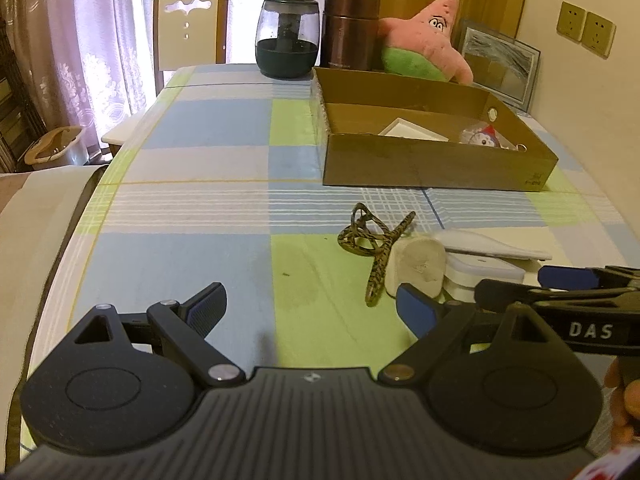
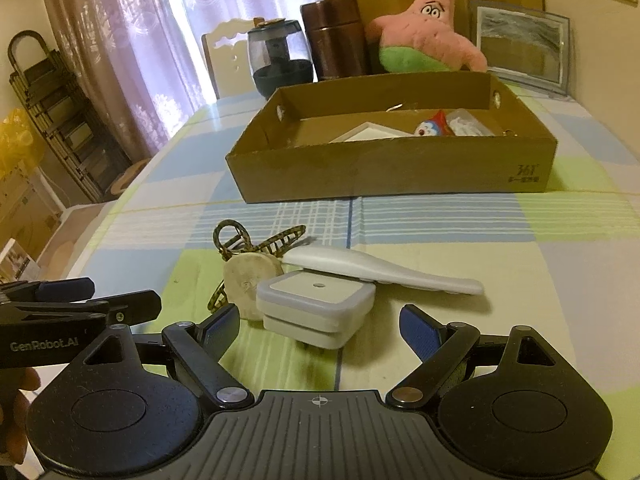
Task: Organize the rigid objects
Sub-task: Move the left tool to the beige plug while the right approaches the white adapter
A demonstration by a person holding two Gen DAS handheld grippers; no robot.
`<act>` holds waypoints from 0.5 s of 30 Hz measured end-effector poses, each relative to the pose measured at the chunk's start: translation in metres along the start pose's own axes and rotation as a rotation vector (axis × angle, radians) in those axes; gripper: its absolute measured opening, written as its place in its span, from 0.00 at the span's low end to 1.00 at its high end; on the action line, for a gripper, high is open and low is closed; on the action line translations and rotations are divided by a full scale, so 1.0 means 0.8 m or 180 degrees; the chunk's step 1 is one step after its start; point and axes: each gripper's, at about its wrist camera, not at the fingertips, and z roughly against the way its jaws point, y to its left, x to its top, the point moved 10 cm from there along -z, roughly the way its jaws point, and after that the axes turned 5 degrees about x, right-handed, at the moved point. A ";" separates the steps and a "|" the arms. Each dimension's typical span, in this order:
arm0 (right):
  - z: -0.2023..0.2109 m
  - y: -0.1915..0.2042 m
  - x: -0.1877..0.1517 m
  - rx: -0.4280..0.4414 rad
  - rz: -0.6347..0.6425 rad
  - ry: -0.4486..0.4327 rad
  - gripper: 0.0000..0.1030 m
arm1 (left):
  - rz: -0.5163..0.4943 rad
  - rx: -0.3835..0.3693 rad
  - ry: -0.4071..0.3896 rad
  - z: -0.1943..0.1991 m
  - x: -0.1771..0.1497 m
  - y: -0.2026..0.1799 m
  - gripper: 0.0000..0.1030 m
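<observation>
A cluster of loose objects lies on the checked tablecloth: a leopard-print hair claw [image 1: 374,246] [image 2: 240,244], a beige stone-like lump [image 1: 418,266] [image 2: 250,280], a white square lidded box [image 2: 318,306] [image 1: 486,274] and a long white flat piece [image 2: 384,268] [image 1: 494,246] resting on the box. A shallow cardboard box [image 1: 436,168] [image 2: 392,168] behind them holds a white tray and small toys. My left gripper [image 1: 312,310] is open and empty, left of the cluster. My right gripper [image 2: 320,326] is open, its fingers either side of the white box, just short of it.
At the table's far end stand a dark glass jar [image 1: 287,36], a brown canister [image 1: 352,28], a pink star plush [image 1: 430,40] and a framed picture [image 1: 500,64]. A chair [image 1: 188,28] stands beyond the table. The table edge runs along the left.
</observation>
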 end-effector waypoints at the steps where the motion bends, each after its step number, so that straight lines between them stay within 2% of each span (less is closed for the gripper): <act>1: -0.004 0.000 0.000 -0.0015 0.0009 0.0011 0.82 | 0.0002 -0.0007 -0.0001 -0.002 0.000 0.000 0.87; 7: -0.022 0.005 0.004 -0.0030 0.0076 0.0011 0.82 | 0.0021 -0.0055 -0.0020 -0.009 -0.001 0.004 0.87; 15: -0.041 -0.001 0.008 -0.0099 0.0108 0.0082 0.69 | 0.0089 -0.0116 0.0003 -0.016 -0.004 0.007 0.87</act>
